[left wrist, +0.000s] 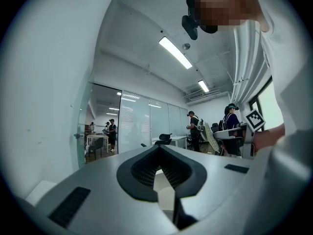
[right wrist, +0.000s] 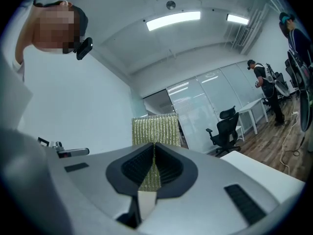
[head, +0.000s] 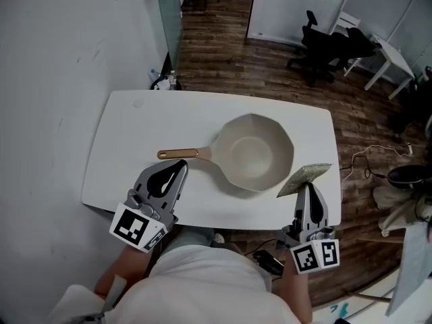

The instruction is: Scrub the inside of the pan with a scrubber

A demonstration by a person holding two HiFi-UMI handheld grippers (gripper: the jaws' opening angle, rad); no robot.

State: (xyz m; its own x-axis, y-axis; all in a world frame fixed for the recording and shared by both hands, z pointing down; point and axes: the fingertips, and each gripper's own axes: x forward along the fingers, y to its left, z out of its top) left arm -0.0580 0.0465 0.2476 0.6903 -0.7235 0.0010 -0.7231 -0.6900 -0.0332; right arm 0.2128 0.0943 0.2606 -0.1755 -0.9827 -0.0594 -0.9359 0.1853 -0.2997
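**Inspector 1:** Edges and working room?

**Inspector 2:** White table (head: 135,147), rounded corners, left side close to a white wall (head: 61,79). Pan (head: 256,152) right of centre, well clear of the far edge, closer to the near and right edges. Handle (head: 183,154) pointing to the view's left. Bare tabletop left of the handle and behind the pan. Wooden floor (head: 229,52) open beyond the table.

**Inspector 1:** Count?

**Inspector 2:** 1 pan, 1 scrubber (head: 305,179), 2 grippers, 1 marker cube (head: 138,226) on each. Dark office chairs (head: 324,42) at the back, number unclear.

**Inspector 1:** Grippers?

**Inspector 2:** Left gripper (head: 181,164) clenched, nothing between its jaws, tips just beside the handle; contact not determinable. Right gripper (head: 307,186) clamped on the scrubber (right wrist: 155,130), held just outside the pan's near right rim, over the table's near right corner.

**Inspector 1:** Writing?

**Inspector 2:** Only black-and-white square patterns on the cubes.
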